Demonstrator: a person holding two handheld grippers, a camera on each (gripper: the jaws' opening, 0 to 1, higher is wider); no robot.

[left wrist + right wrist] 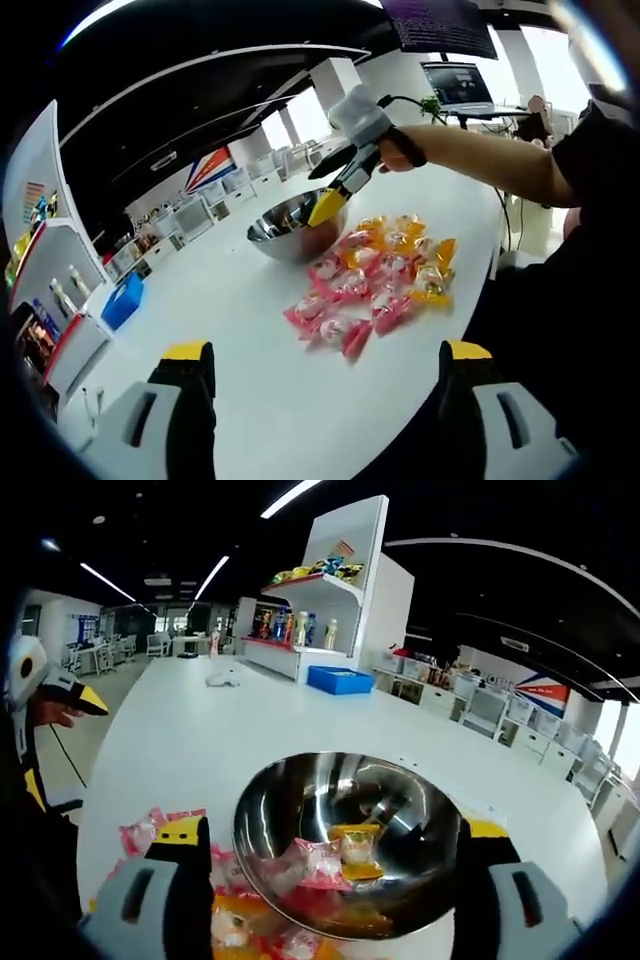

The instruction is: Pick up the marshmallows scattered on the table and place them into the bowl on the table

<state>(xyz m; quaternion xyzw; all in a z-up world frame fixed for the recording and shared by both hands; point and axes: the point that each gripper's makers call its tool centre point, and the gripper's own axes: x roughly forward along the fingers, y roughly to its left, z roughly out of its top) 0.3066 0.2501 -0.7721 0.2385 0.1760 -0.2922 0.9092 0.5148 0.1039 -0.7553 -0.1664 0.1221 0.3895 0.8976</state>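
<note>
**Right tongs poised over the bowl, left tongs held back and wide**

In the left gripper view, the left tongs [325,365] are seen spread wide at 6 o'clock, with nothing between the yellow-tipped jaws and the white table [250,330] showing in the gap. The right tongs [328,205] are seen from this view at about 12 o'clock, held by a hand [400,150] on an outstretched arm; their yellow tips are lowered at the near rim of the steel bowl [285,230]. Whether anything is gripped there cannot be told, as the tips are too small to read.

In the right gripper view, the right tongs [335,845] are spread wide on either side of the bowl [300,800], which lies between the jaws and beyond them. Several wrapped marshmallows [335,855], pink and orange, are already lying in the bowl. No piece is seen held between the jaws.

The scattered marshmallows [375,280] are gathered in a loose heap on the table, just beside the bowl at its 4 o'clock in the left gripper view: orange wrappers toward the far end, pink ones nearer. In the right gripper view, part of that heap [150,830] is seen at 7 o'clock, near the bowl's rim.

Farther out, a blue tray [340,680] is seen at 12 o'clock on the table, with a white shelf unit [340,590] of bottles and packets behind it.
</note>
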